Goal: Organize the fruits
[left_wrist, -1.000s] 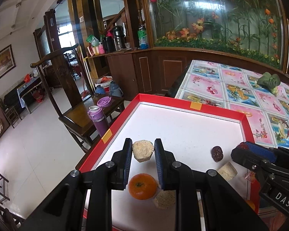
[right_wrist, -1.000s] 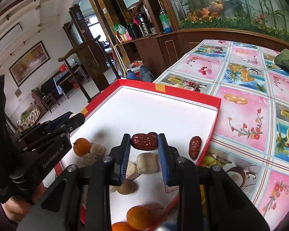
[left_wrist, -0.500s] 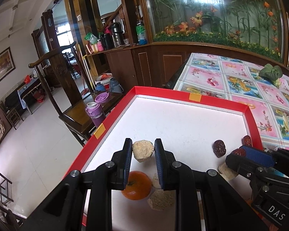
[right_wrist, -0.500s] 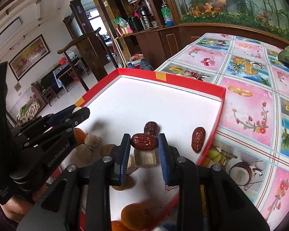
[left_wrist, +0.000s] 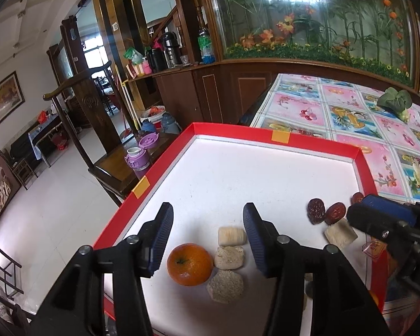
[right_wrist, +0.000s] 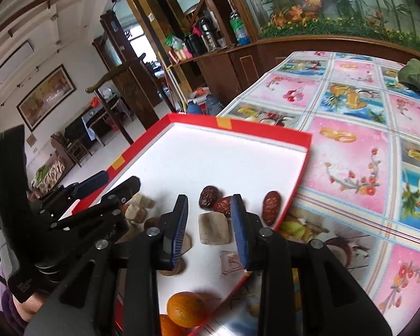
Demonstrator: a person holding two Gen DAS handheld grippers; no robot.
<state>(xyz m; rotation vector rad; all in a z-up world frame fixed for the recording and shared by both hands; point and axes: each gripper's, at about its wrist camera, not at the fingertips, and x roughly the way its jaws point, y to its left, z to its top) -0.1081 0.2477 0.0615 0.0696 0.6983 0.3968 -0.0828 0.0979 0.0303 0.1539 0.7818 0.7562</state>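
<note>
Both of my grippers have let go since a second ago: the pale lump that sat clamped in the left gripper (left_wrist: 207, 224) now lies on the white floor of the red tray (left_wrist: 232, 131), and its jaws stand wide apart with nothing between them. Just below the gap I see a ribbed cream roll (left_wrist: 231, 236), a beige lump (left_wrist: 228, 257) touching it from the near side, and another crumbly lump (left_wrist: 225, 286) nearer still. An orange (left_wrist: 189, 263) sits to their left, just beside the lumps. Moving right, a tan block (left_wrist: 340, 233) rests near the tray's right wall, with two dark red dates (left_wrist: 325, 212) touching each other just beyond it.

Over on the right gripper (right_wrist: 210, 212), the date I was holding is down; jaws are apart and empty, the tan block and that date pair lying between and ahead of the fingertips. A third date (right_wrist: 271, 208) lies alone to the right, close to the red wall. Another orange (right_wrist: 186, 308) sits at the near edge, low in the right wrist view, and the flowered tablecloth (right_wrist: 350, 168) spreads off to the right
</note>
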